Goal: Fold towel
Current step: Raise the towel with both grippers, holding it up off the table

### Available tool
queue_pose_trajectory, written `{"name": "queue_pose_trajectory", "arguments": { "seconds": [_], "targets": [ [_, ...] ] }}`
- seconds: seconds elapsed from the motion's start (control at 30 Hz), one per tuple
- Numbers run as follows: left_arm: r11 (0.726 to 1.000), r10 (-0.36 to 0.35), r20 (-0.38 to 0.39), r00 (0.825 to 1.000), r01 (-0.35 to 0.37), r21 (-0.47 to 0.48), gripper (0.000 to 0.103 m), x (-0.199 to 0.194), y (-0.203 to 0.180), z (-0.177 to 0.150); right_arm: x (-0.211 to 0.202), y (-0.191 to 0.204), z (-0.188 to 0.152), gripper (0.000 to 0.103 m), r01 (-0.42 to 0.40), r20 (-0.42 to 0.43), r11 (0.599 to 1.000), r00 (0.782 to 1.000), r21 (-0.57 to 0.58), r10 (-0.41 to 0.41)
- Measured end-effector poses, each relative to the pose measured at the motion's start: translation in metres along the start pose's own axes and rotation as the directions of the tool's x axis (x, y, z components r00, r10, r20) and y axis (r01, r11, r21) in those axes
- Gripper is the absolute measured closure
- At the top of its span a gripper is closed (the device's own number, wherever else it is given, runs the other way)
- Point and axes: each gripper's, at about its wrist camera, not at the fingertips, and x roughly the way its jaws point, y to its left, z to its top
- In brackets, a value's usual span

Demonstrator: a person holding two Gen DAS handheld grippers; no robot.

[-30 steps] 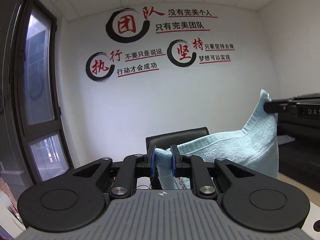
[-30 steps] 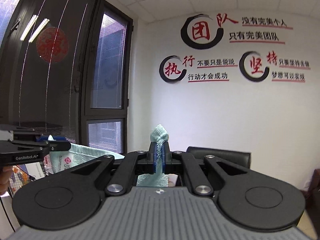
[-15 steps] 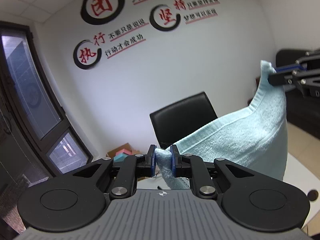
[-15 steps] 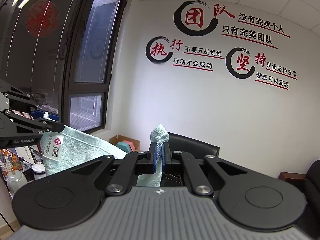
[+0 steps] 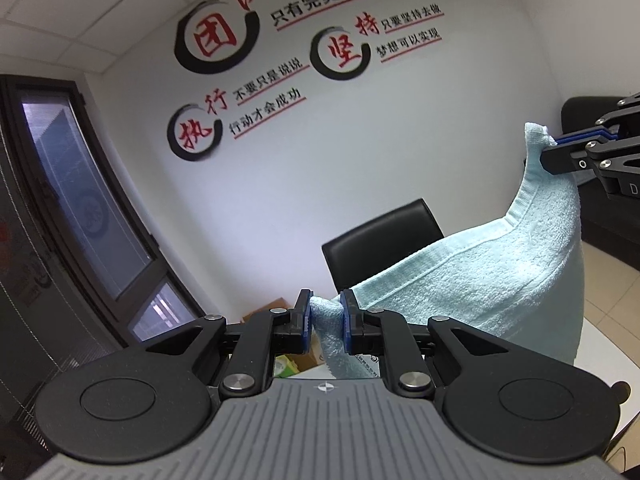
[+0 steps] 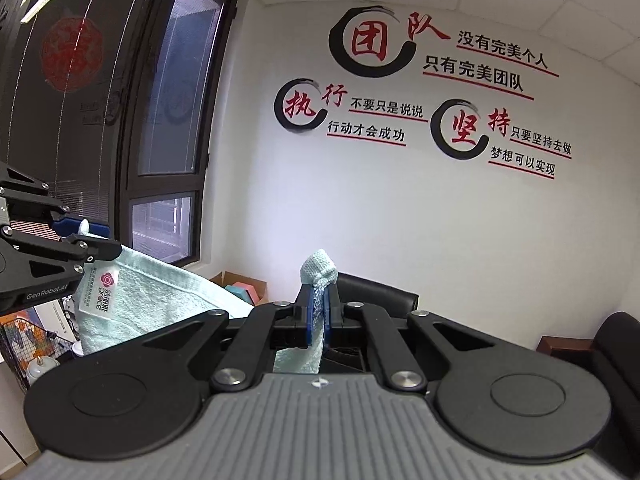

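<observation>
White wall behind; fingers (image 5: 347,320) pinch fluffy terry towel (image 5: 480,280) corners.

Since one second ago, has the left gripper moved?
Yes. The left gripper has tilted: the wall lettering now slants, and the black chair shows more fully.

Both tools, left tool (image 5: 326,322) and right tool (image 6: 319,312), have tilted, swinging the towel (image 5: 500,272) up.
</observation>
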Motion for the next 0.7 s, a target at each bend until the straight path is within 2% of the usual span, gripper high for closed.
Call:
{"name": "queue_pose_trajectory", "arguments": {
  "seconds": [0.17,0.3,0.5,0.7],
  "targets": [
    [1.000,0.006,0.033,0.999,-0.005,-0.016,0.086,-0.020,0.007,0.001,-0.019,-0.001,0.003,0.098,0.001,0.020,1.000,1.000,0.014,-0.001],
    [0.999,0.015,0.036,0.999,-0.014,-0.030,0.086,-0.012,0.007,-0.002,-0.008,-0.006,0.000,0.098,0.001,0.005,1.000,1.000,0.030,-0.001],
    [0.999,0.015,0.011,1.000,-0.015,-0.035,0.086,0.043,-0.001,-0.014,0.043,-0.014,-0.015,0.098,0.009,-0.058,0.999,0.998,0.050,-0.006],
    [1.000,-0.006,-0.042,0.999,0.006,-0.019,0.086,0.121,-0.022,-0.034,0.106,-0.022,-0.047,0.098,0.032,-0.121,0.998,0.992,0.060,-0.024]
  ]
}}
